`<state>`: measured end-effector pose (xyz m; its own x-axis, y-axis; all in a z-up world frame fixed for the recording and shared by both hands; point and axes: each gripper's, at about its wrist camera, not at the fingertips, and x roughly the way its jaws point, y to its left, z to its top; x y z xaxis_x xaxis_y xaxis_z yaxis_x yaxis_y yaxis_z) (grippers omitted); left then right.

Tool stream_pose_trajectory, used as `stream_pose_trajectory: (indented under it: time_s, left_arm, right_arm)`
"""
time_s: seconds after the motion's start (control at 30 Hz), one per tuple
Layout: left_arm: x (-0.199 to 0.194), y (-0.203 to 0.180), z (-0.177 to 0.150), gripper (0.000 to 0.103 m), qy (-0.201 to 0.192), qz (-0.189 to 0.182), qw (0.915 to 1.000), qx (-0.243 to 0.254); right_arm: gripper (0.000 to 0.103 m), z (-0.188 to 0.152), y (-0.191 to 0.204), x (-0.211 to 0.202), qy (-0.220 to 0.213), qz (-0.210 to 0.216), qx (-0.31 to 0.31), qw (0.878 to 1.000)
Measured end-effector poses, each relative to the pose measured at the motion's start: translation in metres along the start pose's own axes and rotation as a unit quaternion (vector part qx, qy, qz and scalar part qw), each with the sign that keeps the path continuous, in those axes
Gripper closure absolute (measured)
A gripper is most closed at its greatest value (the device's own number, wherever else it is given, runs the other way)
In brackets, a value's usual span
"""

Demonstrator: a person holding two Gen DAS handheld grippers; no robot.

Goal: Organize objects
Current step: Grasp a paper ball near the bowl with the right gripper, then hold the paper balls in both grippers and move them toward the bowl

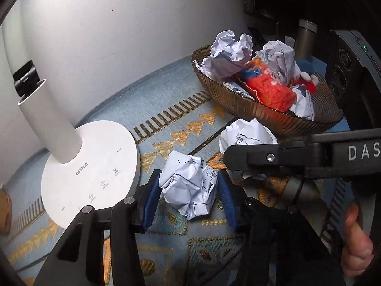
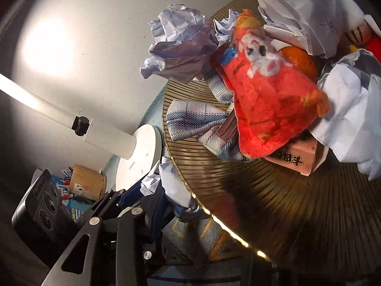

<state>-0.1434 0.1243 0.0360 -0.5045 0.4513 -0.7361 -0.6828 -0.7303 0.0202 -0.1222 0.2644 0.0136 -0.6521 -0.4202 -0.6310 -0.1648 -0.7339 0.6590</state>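
Observation:
A crumpled paper ball [image 1: 188, 190] lies on the patterned blue cloth, and the blue pads of my left gripper [image 1: 188, 175] press on both its sides. A second paper ball [image 1: 247, 133] sits beside the bowl. My right gripper [image 1: 235, 159] crosses it side-on and is shut on it. In the right wrist view that ball [image 2: 173, 186] rests against one blue pad of the right gripper [image 2: 181, 202]; the other finger is hidden under the bowl's rim. The brown ribbed bowl [image 1: 262, 114] holds more crumpled paper and a red plush toy [image 1: 264, 83].
A white desk lamp's base [image 1: 90, 171] stands just left of my left gripper, against the wall. The bowl [image 2: 262, 190] also holds a checked cloth [image 2: 190, 119], a pink box [image 2: 295, 157] and an orange [image 2: 300, 59]. Behind the lamp stands a wooden pen holder [image 2: 88, 181].

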Motion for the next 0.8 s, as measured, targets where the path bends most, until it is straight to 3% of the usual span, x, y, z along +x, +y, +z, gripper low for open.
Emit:
stream_pose_trajectory:
  time_s: [0.13,0.2,0.3,0.37,0.47,0.63,0.7,0.8]
  left_arm:
    - [-0.046,-0.008,-0.020,0.059,0.009,0.028,0.9980,-0.056]
    - [-0.074,-0.018,-0.039,0.059,0.012,0.038,0.9954,-0.087]
    - [-0.109,-0.026,-0.073,0.059,0.008,0.065,0.9875,-0.143]
    - [-0.124,-0.025,-0.098,0.059,-0.003,0.087,0.9785,-0.187]
    - [-0.132,-0.025,-0.129,0.059,-0.019,0.115,0.9647,-0.236]
    - [-0.133,-0.023,-0.160,0.059,-0.037,0.133,0.9490,-0.283]
    - [-0.140,-0.024,-0.161,0.059,-0.057,0.145,0.9463,-0.283]
    - [-0.142,-0.024,-0.163,0.057,-0.072,0.132,0.9477,-0.282]
  right_arm:
    - [0.061,-0.022,0.018,-0.021,0.020,0.004,-0.069,0.997]
    - [0.061,-0.040,0.031,-0.034,0.041,0.006,-0.135,0.990]
    - [0.061,-0.082,0.048,-0.066,0.029,-0.043,-0.296,0.954]
    - [0.061,-0.107,0.048,-0.081,0.042,-0.045,-0.354,0.933]
    - [0.061,-0.128,0.042,-0.089,0.060,-0.029,-0.366,0.928]
    - [0.061,-0.151,0.043,-0.082,0.045,-0.054,-0.404,0.912]
    - [0.061,-0.151,0.040,-0.075,0.057,-0.058,-0.392,0.916]
    - [0.056,-0.149,0.032,-0.077,0.068,-0.042,-0.370,0.926]
